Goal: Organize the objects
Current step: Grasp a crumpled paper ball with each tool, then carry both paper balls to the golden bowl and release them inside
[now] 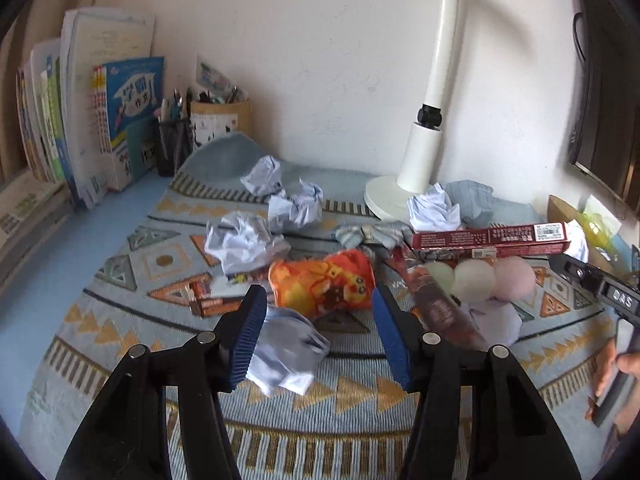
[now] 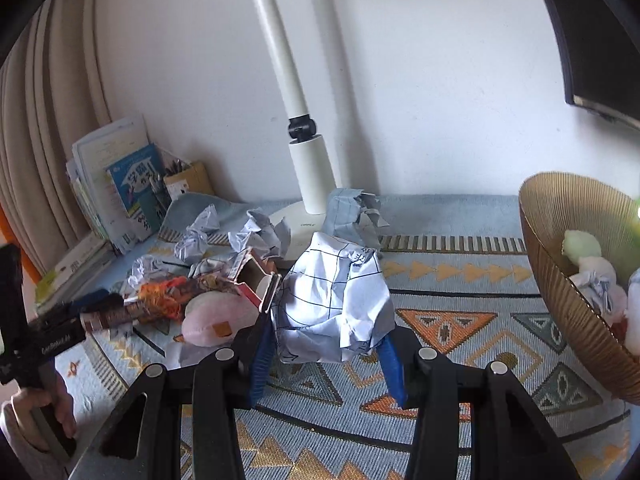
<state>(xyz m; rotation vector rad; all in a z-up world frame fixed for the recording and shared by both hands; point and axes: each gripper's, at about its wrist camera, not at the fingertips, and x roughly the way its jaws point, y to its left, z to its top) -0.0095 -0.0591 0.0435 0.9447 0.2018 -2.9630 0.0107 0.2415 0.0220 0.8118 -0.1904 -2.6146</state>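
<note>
Two grippers are working this cluttered mat. Starting from the right gripper, its blue pads are clamping a large crumpled sheet of lined paper at the centre of the right wrist view, and the brown ribbed basket is sitting at the right edge of that frame, probably the drop spot, so the carry is heading rightward. Meanwhile the left gripper is hanging wide and empty, with a small paper ball lying between its pads, though contact is hard to judge, and the orange snack bag just beyond.
</note>
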